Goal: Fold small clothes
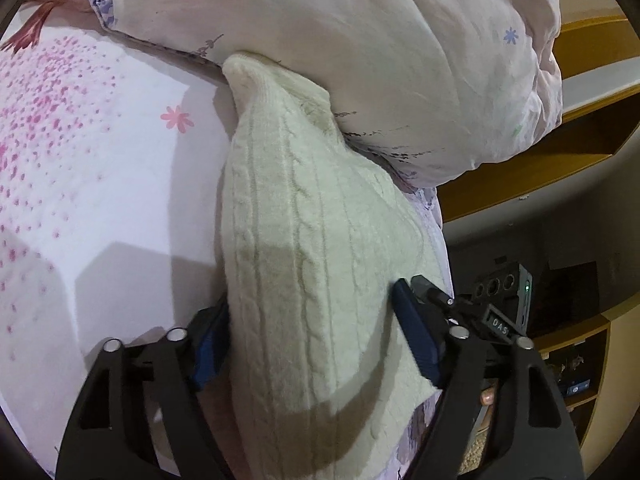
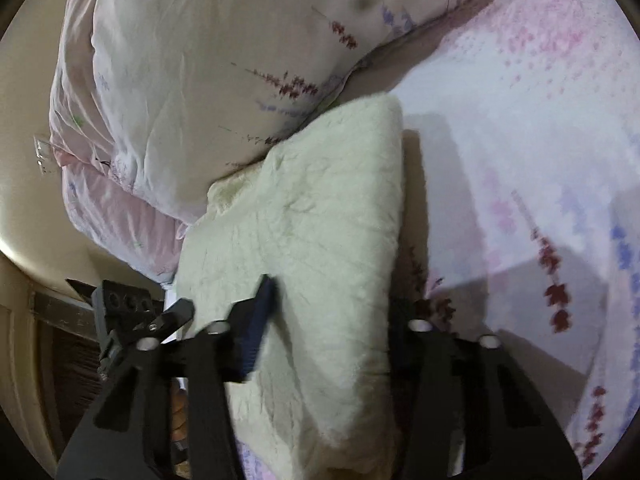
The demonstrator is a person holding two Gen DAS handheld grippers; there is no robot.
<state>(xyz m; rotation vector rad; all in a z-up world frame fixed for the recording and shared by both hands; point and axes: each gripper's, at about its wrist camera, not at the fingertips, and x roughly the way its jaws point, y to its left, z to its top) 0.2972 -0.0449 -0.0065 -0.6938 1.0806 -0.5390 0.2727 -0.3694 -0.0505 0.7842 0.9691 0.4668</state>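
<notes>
one "das" label [image 1: 500,325], cream knit garment [image 1: 304,240]

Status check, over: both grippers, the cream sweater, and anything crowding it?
Left gripper and right gripper straddle the folded cream knit sweater. Grip unclear. Bunched floral duvet presses its far end.

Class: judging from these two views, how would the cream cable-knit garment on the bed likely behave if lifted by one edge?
The cream cable-knit garment would probably droop, not hold shape: it already bends softly against the quilt. Its thick, fuzzy knit suggests it grips rather than slips. Folded bulky, it may spring open.
</notes>
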